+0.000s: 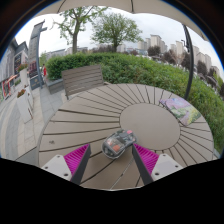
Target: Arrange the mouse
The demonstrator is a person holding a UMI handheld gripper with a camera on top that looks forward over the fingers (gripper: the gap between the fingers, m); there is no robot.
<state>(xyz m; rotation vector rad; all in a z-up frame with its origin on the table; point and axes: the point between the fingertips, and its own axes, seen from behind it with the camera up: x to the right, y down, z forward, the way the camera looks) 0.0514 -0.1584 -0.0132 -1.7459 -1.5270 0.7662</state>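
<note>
A translucent grey mouse (pixel 118 143) lies on the round slatted wooden table (pixel 95 115), at the near part of its top. My gripper (pixel 112 160) is open, its two fingers with magenta pads (pixel 77 157) spread wide on either side. The mouse sits just ahead of the fingertips, between their lines, with a gap at each side. Neither finger touches it.
A crumpled clear plastic bag or wrapper (pixel 177 105) lies at the table's far right. A wooden bench (pixel 82 78) stands beyond the table on the left. A green hedge (pixel 130 68), trees and buildings lie behind. A paved walkway runs along the left.
</note>
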